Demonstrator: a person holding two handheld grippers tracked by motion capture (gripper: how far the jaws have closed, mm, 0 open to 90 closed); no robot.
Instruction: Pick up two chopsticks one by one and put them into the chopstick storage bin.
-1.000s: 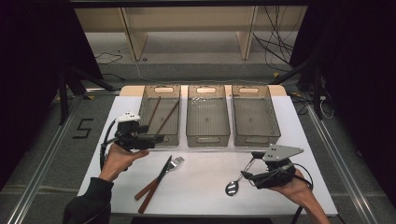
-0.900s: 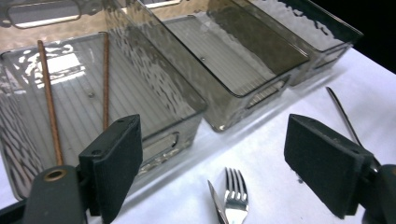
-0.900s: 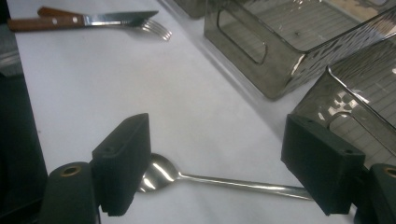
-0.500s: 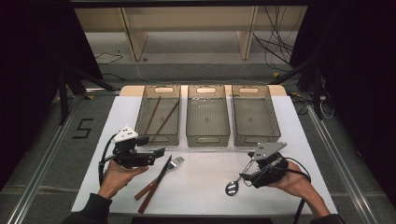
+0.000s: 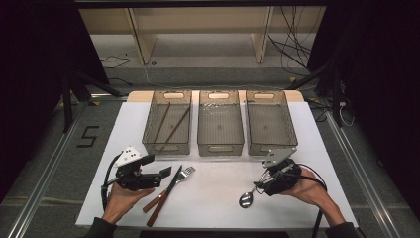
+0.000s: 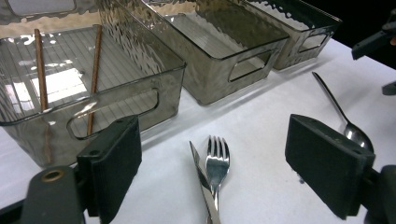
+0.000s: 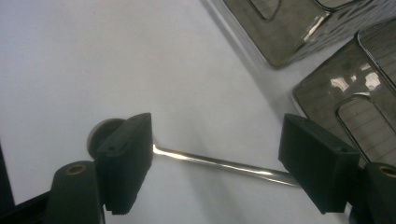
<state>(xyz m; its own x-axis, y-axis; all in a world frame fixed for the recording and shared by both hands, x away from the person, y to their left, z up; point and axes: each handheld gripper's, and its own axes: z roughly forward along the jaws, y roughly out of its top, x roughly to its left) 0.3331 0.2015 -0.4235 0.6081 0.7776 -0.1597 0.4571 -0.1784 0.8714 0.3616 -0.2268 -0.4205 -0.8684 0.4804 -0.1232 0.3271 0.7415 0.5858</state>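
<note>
Right tongs (image 7: 215, 156) are gaping wide, straddling the spoon (image 7: 219, 162) lying on the counter (image 5: 218, 193).
Its handle is running crosswise between them, bowl seemingly behind one jaw; left tongs (image 6: 212, 170) are gaping over the fork (image 6: 217, 161).

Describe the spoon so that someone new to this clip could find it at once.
Start at the row of three smoky plastic bins across the white table. Below the rightmost bin, near the front edge, the spoon lies by the right gripper, its handle between the open jaws. Its rounded bowl sets it apart from the fork and knife lying farther left.
</note>
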